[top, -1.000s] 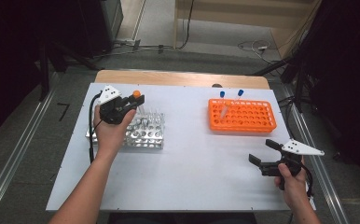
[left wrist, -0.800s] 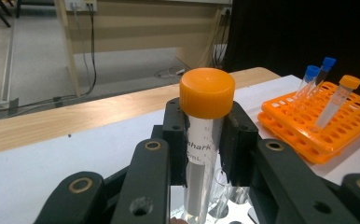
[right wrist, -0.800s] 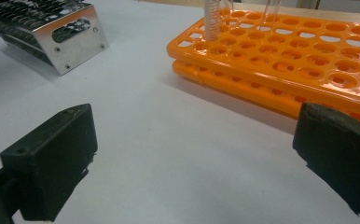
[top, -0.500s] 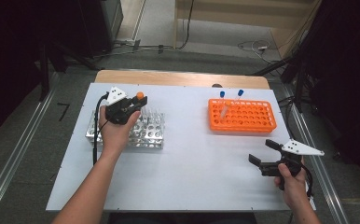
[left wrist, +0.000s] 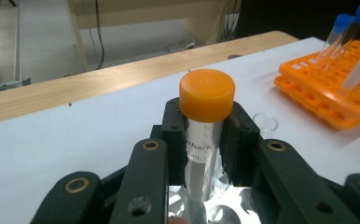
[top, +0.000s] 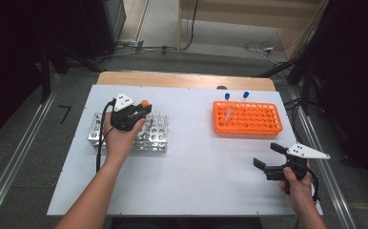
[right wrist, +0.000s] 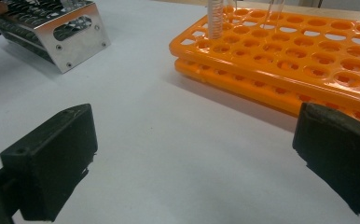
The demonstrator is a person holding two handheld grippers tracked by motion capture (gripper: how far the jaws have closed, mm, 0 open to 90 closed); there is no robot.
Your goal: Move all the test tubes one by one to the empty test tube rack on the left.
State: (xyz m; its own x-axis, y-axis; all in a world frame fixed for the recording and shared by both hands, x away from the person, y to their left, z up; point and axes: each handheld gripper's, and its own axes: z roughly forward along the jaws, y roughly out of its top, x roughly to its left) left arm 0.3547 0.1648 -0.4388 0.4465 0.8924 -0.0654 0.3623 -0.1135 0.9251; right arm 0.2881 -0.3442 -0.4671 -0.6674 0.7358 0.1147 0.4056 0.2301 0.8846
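Observation:
A clear tube with an orange cap stands upright between the jaws of my left gripper, which is shut on it just below the cap. In the high view that gripper and the tube's cap hover over the metal rack at the left of the table. My right gripper rests near the front right of the table, open with nothing between its jaws. Its own view shows the gripper over bare white table, facing the orange rack.
The orange rack stands at the back right and holds two blue-capped tubes and one leaning clear tube. The metal rack is far left in the right gripper view. A wooden strip runs along the table's far edge.
My left gripper has shifted slightly to the right over the metal rack with the orange-capped tube still in it. The right gripper has not moved.

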